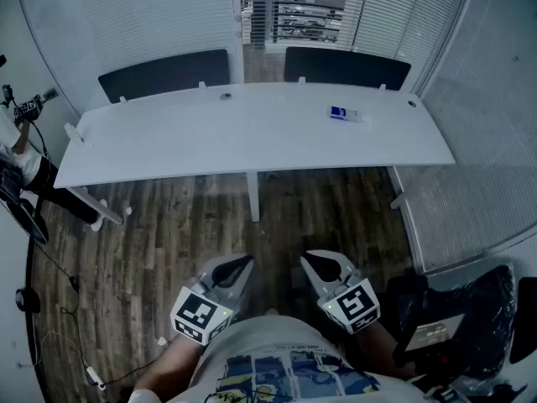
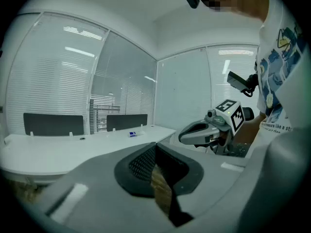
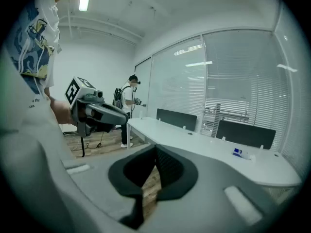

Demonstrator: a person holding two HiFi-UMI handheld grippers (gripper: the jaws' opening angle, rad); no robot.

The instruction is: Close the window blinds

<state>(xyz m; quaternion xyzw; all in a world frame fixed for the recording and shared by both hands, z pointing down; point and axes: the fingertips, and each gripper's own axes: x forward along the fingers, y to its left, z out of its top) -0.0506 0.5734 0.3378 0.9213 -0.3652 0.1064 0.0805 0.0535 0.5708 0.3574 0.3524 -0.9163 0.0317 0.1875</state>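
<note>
The window blinds point(image 1: 294, 11) hang behind the white desk point(image 1: 252, 137); a middle strip has its slats turned open and shows the outside, while the blinds on either side are closed. Both grippers are held low near my body, well short of the desk. In the head view my left gripper point(image 1: 243, 264) and right gripper point(image 1: 310, 261) point forward over the wood floor. Each has its jaws together at the tips with nothing between them. The open strip also shows in the left gripper view as blinds point(image 2: 103, 114) and in the right gripper view as blinds point(image 3: 228, 111).
Two dark panels point(image 1: 164, 74) stand along the desk's far edge. A small blue and white object point(image 1: 345, 113) lies on the desk at the right. A person point(image 1: 18, 145) stands at the left. Black gear point(image 1: 457, 326) sits at my right. Cables point(image 1: 59, 267) trail on the floor.
</note>
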